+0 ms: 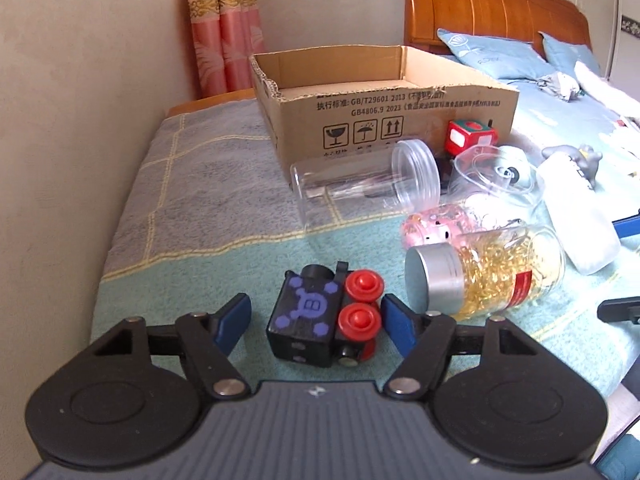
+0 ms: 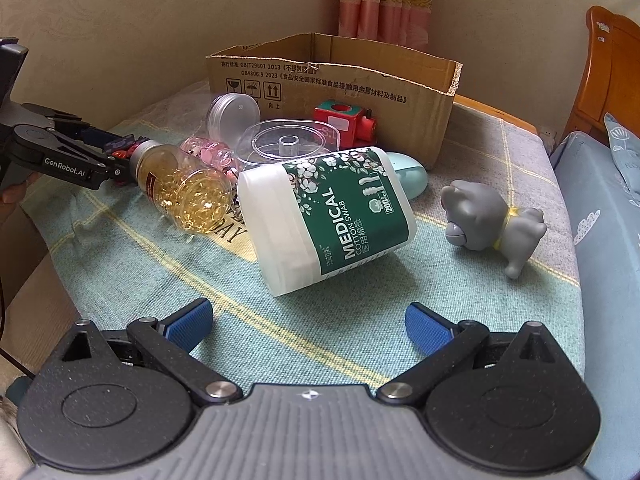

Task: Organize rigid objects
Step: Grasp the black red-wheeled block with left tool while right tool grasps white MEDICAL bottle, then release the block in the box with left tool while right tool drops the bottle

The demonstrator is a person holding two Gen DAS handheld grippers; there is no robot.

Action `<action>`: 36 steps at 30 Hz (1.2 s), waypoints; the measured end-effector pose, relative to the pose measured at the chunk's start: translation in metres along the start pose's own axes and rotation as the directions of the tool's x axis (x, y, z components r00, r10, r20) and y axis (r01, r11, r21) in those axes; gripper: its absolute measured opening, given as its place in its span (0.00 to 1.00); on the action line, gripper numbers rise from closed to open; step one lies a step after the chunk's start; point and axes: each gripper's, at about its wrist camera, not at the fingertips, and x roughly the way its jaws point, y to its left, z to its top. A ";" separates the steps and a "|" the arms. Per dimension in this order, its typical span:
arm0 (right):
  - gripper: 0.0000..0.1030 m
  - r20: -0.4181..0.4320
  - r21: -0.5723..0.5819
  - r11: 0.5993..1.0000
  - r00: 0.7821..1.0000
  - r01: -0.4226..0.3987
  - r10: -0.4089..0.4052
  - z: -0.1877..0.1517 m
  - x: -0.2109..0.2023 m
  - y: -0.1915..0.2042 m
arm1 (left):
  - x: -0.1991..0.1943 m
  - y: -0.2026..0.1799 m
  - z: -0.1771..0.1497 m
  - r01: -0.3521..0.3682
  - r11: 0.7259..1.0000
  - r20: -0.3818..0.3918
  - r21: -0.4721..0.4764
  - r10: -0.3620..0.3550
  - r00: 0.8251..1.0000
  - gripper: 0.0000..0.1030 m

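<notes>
A black toy train (image 1: 316, 316) with purple marks and red wheels lies between the pads of my open left gripper (image 1: 314, 320); the right pad (image 1: 396, 322) is close to its red wheels, the left pad is apart. An open cardboard box (image 1: 384, 108) stands behind. My right gripper (image 2: 308, 324) is open and empty, just short of a white cotton swab tub (image 2: 324, 212) lying on its side. A jar of golden capsules (image 2: 184, 188), also in the left wrist view (image 1: 488, 276), lies near the left gripper (image 2: 116, 152).
A clear jar (image 1: 360, 184), a clear tub (image 2: 284, 144), a pink item (image 2: 208, 152), a red toy train (image 2: 344, 120), a mint case (image 2: 408, 172) and a grey toy dog (image 2: 492, 216) lie on the blanket (image 2: 160, 264). Wall on the left, bed with pillows (image 1: 496, 52) on the right.
</notes>
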 end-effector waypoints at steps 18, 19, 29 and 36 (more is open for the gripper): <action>1.00 0.011 -0.221 0.974 0.999 -0.050 0.053 0.047 0.012 -0.009 | -0.001 0.002 0.001 0.044 0.999 -0.023 -0.011 -0.044 0.999 0.48; 1.00 0.008 -0.226 0.973 0.998 -0.055 0.058 0.049 0.014 -0.009 | -0.002 0.002 0.001 0.045 0.999 -0.028 -0.014 -0.045 0.999 0.48; 0.88 -0.040 -0.220 0.973 0.997 -0.074 0.067 0.058 0.016 -0.011 | -0.011 -0.003 0.007 0.022 1.000 -0.068 -0.017 -0.023 0.997 0.48; 0.87 -0.085 -0.171 0.982 0.994 -0.087 0.073 0.064 0.000 -0.013 | -0.035 -0.010 0.023 -0.001 1.000 -0.074 -0.002 0.001 0.997 0.48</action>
